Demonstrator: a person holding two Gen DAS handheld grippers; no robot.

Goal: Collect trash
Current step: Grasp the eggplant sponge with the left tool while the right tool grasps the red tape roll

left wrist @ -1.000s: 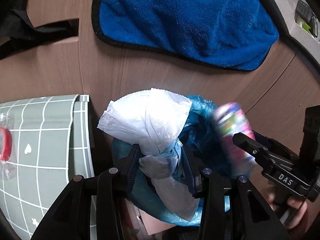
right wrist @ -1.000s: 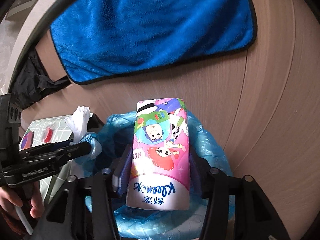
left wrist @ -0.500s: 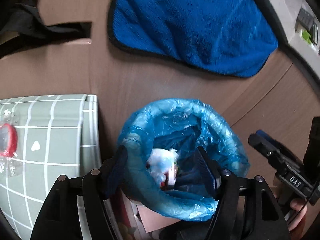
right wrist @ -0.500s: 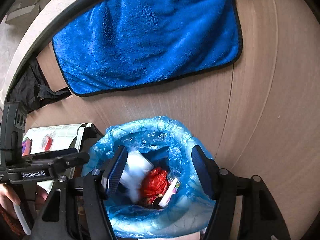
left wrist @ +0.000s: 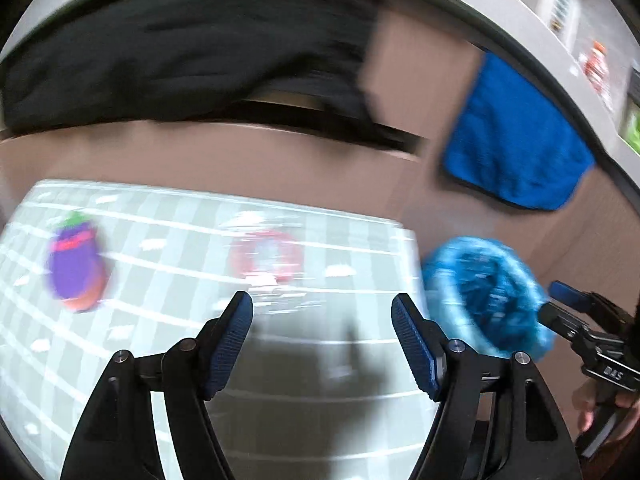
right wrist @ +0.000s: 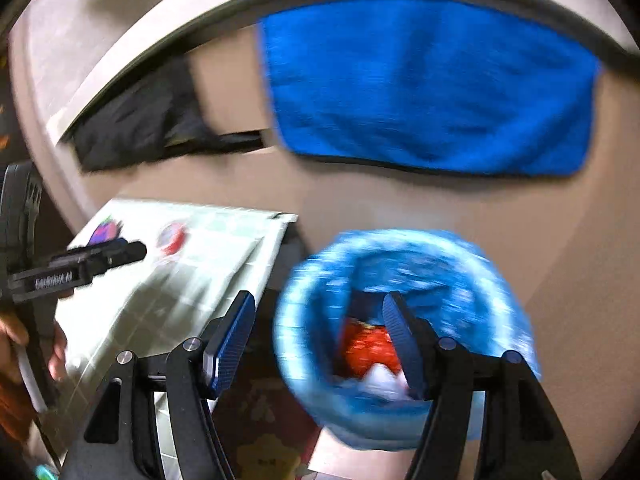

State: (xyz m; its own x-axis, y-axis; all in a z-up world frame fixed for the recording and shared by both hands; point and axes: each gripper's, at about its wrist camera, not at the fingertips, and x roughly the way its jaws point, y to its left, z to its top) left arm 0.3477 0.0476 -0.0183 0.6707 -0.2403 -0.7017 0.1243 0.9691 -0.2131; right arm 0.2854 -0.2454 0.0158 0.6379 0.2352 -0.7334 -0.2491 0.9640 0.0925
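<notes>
A bin lined with a blue plastic bag (right wrist: 404, 264) stands by the wooden cabinet; red and white trash (right wrist: 372, 352) lies inside it. It also shows in the left wrist view (left wrist: 488, 280). My right gripper (right wrist: 320, 336) is open and empty above the bin's left rim. My left gripper (left wrist: 322, 340) is open and empty over the grey-green checked tablecloth (left wrist: 160, 280). On the cloth lie a red ring-shaped wrapper (left wrist: 266, 256) and a purple eggplant-shaped item (left wrist: 74, 264). Both views are blurred.
A blue towel (right wrist: 432, 88) hangs on the cabinet front above the bin. A dark cloth (left wrist: 180, 52) hangs over an open drawer behind the table. The table edge (right wrist: 272, 248) sits just left of the bin.
Both grippers have pulled back from the bin, empty. The left one has swung left over the tablecloth. The tissue pack and white bag dropped in the bin earlier.
</notes>
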